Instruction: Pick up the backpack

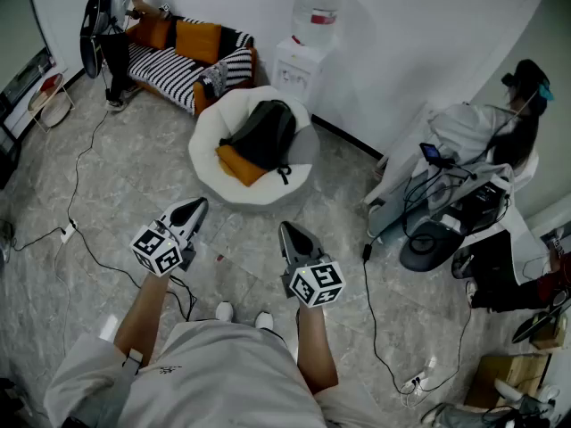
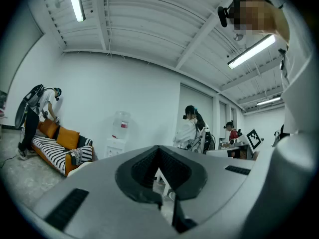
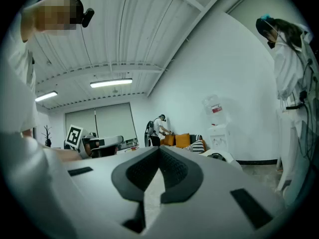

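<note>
On the white round chair [image 1: 214, 172] ahead lies the backpack [image 1: 264, 134], well apart from you; the left gripper [image 1: 191, 210] and right gripper [image 1: 291, 235] are closed and empty. You're likely approaching: step closer, open one.

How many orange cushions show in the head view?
3 cushions: two against the striped sofa back, one on the white round chair, partly under the backpack. Others may be hidden.

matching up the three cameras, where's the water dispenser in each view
Head view: water dispenser at top centre, against the wall.
Left gripper view: left of centre.
Right gripper view: right of centre.
Shared landmark: the striped sofa, to its left in every view.
</note>
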Available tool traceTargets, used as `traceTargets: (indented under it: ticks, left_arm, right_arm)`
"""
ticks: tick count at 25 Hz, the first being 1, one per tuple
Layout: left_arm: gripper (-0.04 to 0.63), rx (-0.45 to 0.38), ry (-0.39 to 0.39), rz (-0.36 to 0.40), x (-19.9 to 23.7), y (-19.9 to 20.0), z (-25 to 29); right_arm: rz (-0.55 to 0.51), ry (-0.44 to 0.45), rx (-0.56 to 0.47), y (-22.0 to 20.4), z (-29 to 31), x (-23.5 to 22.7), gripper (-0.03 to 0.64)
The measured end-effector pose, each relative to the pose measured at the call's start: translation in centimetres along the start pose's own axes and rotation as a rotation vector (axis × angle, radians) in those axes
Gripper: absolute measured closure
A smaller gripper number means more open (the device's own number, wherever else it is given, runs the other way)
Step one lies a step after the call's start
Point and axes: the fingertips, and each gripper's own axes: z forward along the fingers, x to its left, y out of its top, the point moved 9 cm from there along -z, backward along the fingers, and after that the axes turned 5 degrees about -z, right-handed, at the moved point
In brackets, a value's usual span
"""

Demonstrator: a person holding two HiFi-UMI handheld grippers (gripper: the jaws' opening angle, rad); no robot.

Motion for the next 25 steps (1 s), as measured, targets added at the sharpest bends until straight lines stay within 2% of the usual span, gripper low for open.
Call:
traceTargets:
  ticks: [13,18,25]
  left_arm:
    - [0.594,-0.028,-0.052,-0.008,-0.4,1.0,-2.0]
    - [0.594,-0.032,-0.066,-0.016,-1.0,0.0,-3.2]
    - [0.594,-0.021,-0.088,-0.012,3.3,0.9,-3.2]
  right_arm:
    - [0.013,0.008,-0.027,0.2,-0.4,3.4,0.611]
    - [0.019,-0.002,-0.045,-0.4,-1.3,4.3,0.611]
    - [0.016,-0.018,-0.02,-1.0,2.6,5.1,0.611]
